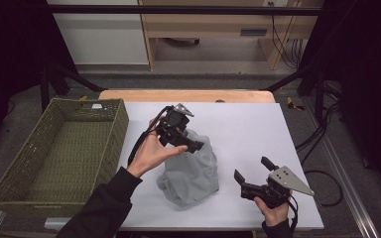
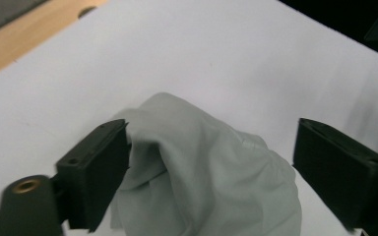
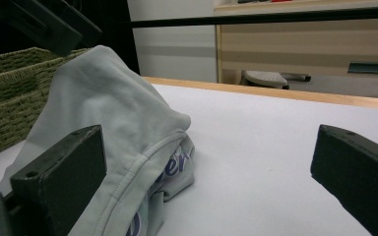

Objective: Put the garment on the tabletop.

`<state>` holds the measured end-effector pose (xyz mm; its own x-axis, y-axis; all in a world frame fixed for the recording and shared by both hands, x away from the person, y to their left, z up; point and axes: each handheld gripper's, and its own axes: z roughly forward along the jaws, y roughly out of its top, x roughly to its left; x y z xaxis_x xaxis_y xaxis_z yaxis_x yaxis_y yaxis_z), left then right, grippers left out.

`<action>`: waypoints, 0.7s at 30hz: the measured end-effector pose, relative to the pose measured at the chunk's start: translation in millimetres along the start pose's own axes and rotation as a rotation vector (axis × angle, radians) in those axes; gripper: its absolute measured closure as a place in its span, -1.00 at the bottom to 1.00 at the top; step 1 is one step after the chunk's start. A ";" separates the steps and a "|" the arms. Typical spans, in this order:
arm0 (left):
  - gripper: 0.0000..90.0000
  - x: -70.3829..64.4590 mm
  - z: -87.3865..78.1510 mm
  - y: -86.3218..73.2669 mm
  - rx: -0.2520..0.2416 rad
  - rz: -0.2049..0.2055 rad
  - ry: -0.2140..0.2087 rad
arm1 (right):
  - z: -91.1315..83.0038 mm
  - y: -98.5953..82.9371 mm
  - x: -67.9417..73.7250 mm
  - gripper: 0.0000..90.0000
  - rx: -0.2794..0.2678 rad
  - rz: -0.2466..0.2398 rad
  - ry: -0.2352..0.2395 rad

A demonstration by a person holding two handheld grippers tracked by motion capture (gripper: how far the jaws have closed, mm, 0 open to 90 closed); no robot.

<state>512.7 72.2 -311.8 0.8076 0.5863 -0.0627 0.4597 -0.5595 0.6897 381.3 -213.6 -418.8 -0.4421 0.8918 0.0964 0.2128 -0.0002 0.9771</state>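
One grey sweatshirt (image 1: pixel 191 168) sits bunched mid-table (image 1: pixel 243 124), none of it in the wicker basket (image 1: pixel 54 148) yet; left claw (image 1: pixel 192 144) spread at its peak, right claw (image 1: pixel 250 173) spread nearby; grab & transfer prob. all left.

Purple print on the grey garment (image 3: pixel 128 147) (mostly folded under), unreadable

Lab: black frame (image 1: pixel 178 10); cables (image 1: pixel 290 47)

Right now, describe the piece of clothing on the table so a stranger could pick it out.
On the white table, right of the green wicker basket, sits a crumpled pale grey garment. It is the only soft thing there, peaked under the left gripper.
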 end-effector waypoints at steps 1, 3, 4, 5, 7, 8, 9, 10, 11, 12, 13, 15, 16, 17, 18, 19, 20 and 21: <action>-0.78 0.9 -3.4 -1.6 -0.016 -0.003 0.006 | -0.3 0.2 0.2 -0.98 0.000 0.005 0.003; -0.80 2.4 -8.4 -5.0 -0.037 0.004 0.021 | -0.2 0.5 0.9 -0.98 -0.003 0.014 0.003; -0.81 1.9 -10.2 -7.4 -0.065 -0.003 0.035 | -0.1 0.5 0.9 -0.98 -0.005 0.015 0.004; -0.81 1.9 -12.6 -10.0 -0.089 -0.003 0.042 | 0.0 0.5 0.8 -0.98 -0.006 0.014 0.003; -0.84 2.8 -16.9 -16.3 -0.140 -0.010 0.041 | -0.3 0.5 0.6 -0.99 -0.004 0.013 0.005; -0.84 3.7 -19.2 -19.5 -0.162 -0.019 0.037 | -0.1 0.4 0.0 -0.99 -0.007 0.007 0.003; -0.84 4.5 -21.2 -22.7 -0.185 -0.025 0.035 | 0.1 0.3 -0.3 -0.99 -0.009 0.007 0.002; -0.85 5.4 -23.1 -25.9 -0.205 -0.022 0.041 | -0.1 0.4 -0.3 -0.99 -0.006 0.011 0.002; -0.86 6.1 -25.0 -29.0 -0.221 -0.019 0.042 | 0.1 0.2 -0.4 -0.99 -0.006 0.013 0.003; -0.86 6.7 -26.7 -32.4 -0.237 -0.020 0.043 | 0.1 0.0 -0.4 -0.99 -0.005 0.014 0.004; -0.86 7.2 -28.3 -35.9 -0.248 -0.021 0.039 | 0.3 0.0 -0.4 -0.99 -0.004 0.013 0.002; -0.86 7.4 -30.1 -43.9 -0.276 -0.026 0.030 | 0.4 0.0 -0.4 -0.99 -0.005 0.014 0.001; -0.87 7.4 -30.8 -48.3 -0.290 -0.027 0.032 | 0.3 0.1 -0.5 -0.99 -0.004 0.013 0.003; -0.87 7.4 -31.4 -52.6 -0.300 -0.031 0.032 | 0.1 0.0 -0.7 -0.99 -0.004 0.012 0.004; -0.87 7.4 -32.0 -58.2 -0.319 -0.037 0.032 | 0.0 0.0 -0.9 -0.99 -0.004 0.012 0.004; -0.89 7.7 -32.7 -61.9 -0.328 -0.036 0.031 | -0.1 0.0 -0.9 -0.99 -0.004 0.014 0.005; -0.89 7.9 -33.5 -66.7 -0.341 -0.040 0.028 | -0.1 0.1 -0.8 -0.99 -0.005 0.015 0.004; -0.90 8.3 -34.2 -71.4 -0.354 -0.045 0.029 | -0.1 0.2 -0.7 -0.99 -0.007 0.015 0.004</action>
<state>474.0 137.0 -336.8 0.7767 0.6245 -0.0816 0.3335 -0.2979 0.8944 381.5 -214.3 -418.7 -0.4427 0.8897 0.1115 0.2130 -0.0164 0.9769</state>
